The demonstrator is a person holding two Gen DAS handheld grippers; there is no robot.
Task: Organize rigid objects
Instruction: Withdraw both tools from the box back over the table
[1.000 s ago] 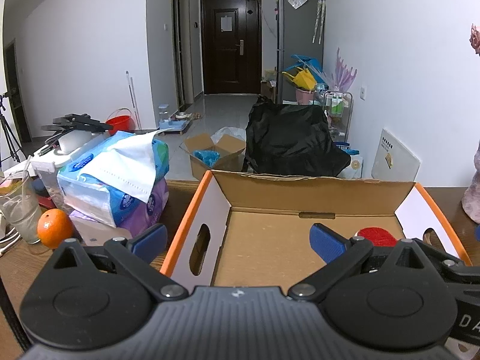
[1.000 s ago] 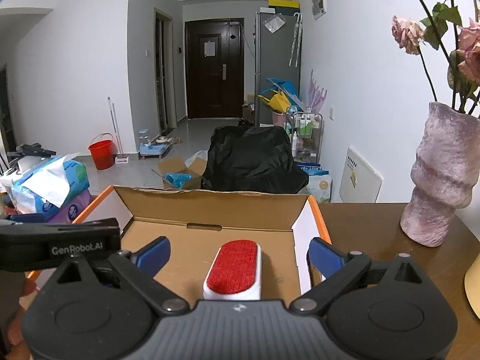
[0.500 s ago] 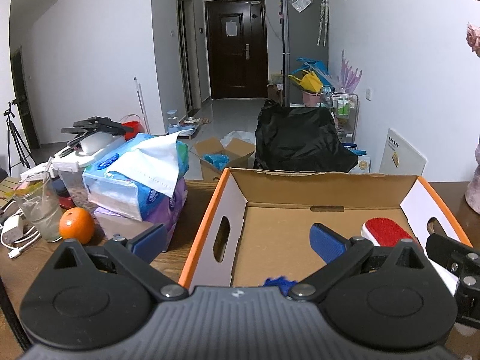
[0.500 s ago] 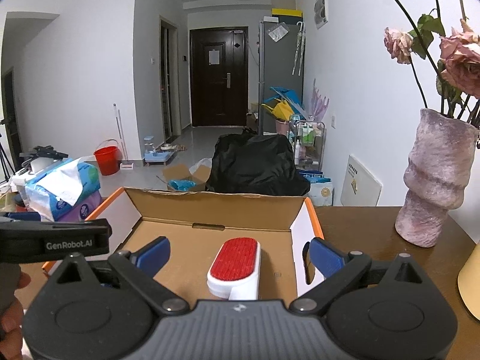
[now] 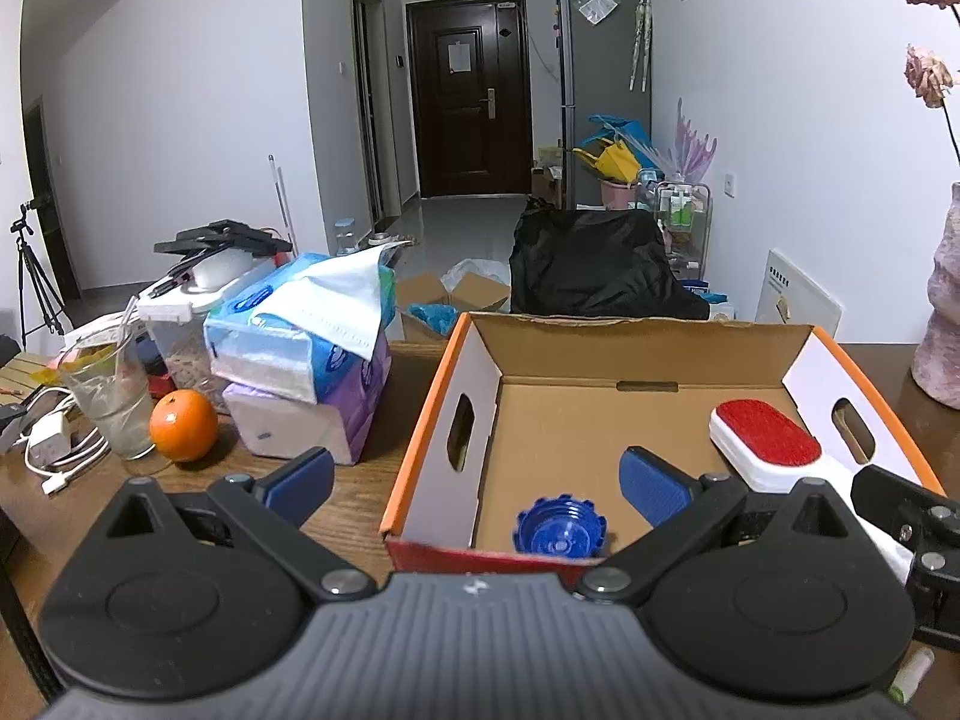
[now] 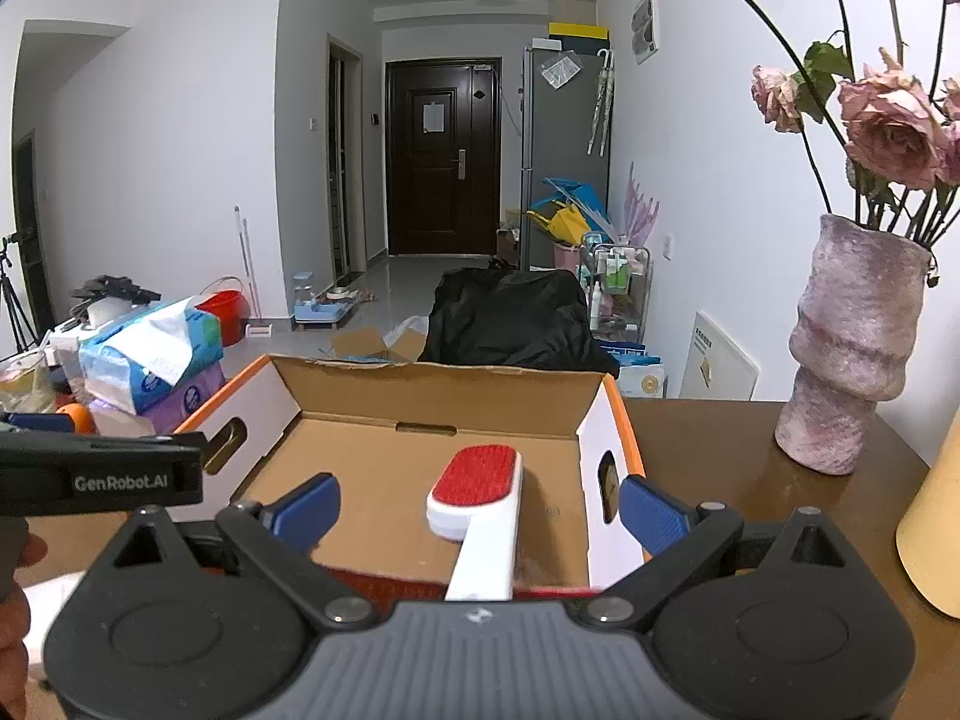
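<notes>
An open cardboard box (image 5: 648, 354) with orange rims stands on the wooden table; it also shows in the right wrist view (image 6: 438, 396). Inside lie a white lint brush with a red pad (image 5: 765, 441) (image 6: 477, 495) on the right and a blue ribbed cap (image 5: 559, 531) at the front left. My left gripper (image 5: 477, 480) is open and empty above the box's near left corner. My right gripper (image 6: 480, 507) is open and empty, its fingers on either side of the brush but apart from it.
Left of the box are stacked tissue packs (image 5: 306, 330), an orange (image 5: 183, 426), a glass (image 5: 111, 402) and a white charger with cable (image 5: 51, 447). A pink vase with dried roses (image 6: 852, 348) stands on the right, with a yellow object (image 6: 933, 516) at the right edge.
Both grippers have pulled back and risen from the box. The blue cap and the box's near red rim have come into view. The brush lies still in the box.
</notes>
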